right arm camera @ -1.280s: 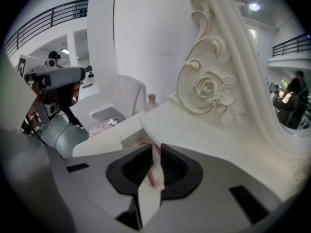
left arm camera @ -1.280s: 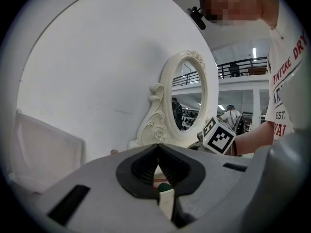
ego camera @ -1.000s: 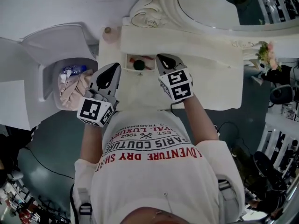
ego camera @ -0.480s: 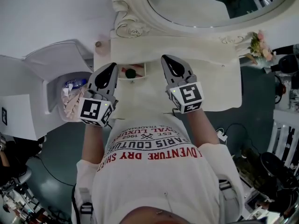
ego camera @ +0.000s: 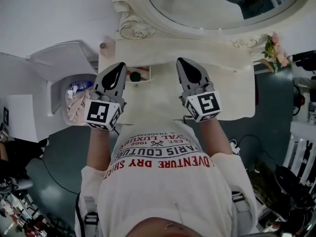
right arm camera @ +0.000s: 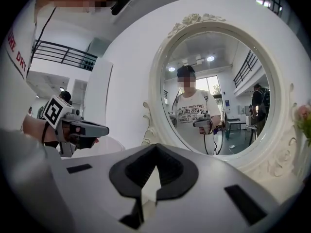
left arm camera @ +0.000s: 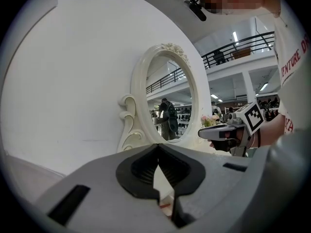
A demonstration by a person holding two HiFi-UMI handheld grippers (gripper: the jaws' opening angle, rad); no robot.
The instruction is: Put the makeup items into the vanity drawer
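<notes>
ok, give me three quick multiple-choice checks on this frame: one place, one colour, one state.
1. Where on the vanity is the open drawer?
A: back right corner. B: by the left gripper's tip. C: front right corner.
2. Colour of the round item in the drawer?
A: white. B: yellow. C: dark.
3. The right gripper's jaws?
A: shut, empty. B: wide open. C: shut on a brush.
Key: B, the head view shows it just right of that tip; C, it reads black against the pale drawer; A, its own view shows the jaws meeting with nothing between.
</notes>
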